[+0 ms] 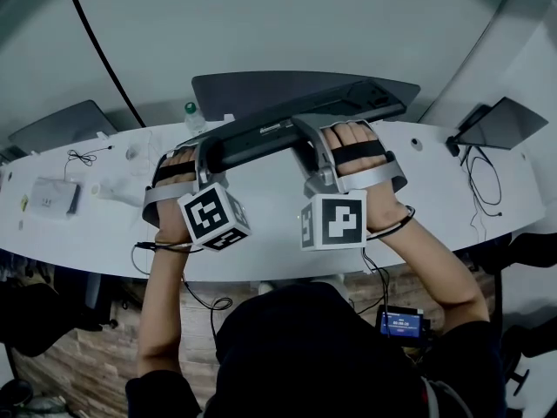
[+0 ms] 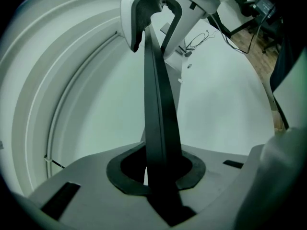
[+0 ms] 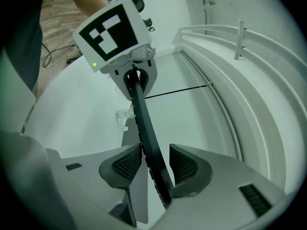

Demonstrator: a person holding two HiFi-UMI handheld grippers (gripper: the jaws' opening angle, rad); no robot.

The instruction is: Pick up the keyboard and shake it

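Keyboard, slim black plastic, hangs above the white curved table and dark grey mat. Left gripper is clenched on its end. Right gripper is released, the keyboard between its parted pads. Green-capped clear bottle: contents unreadable. Wooden floor lies below.

One keyboard, two grippers, the left gripper and right gripper, one bench, one green-capped bottle, one white box, one grey mat.

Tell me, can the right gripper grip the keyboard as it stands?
Likely yes: the keyboard sits edge-on between the open jaws of the right gripper, with nothing else in the gap. The left gripper is shut on its other end.
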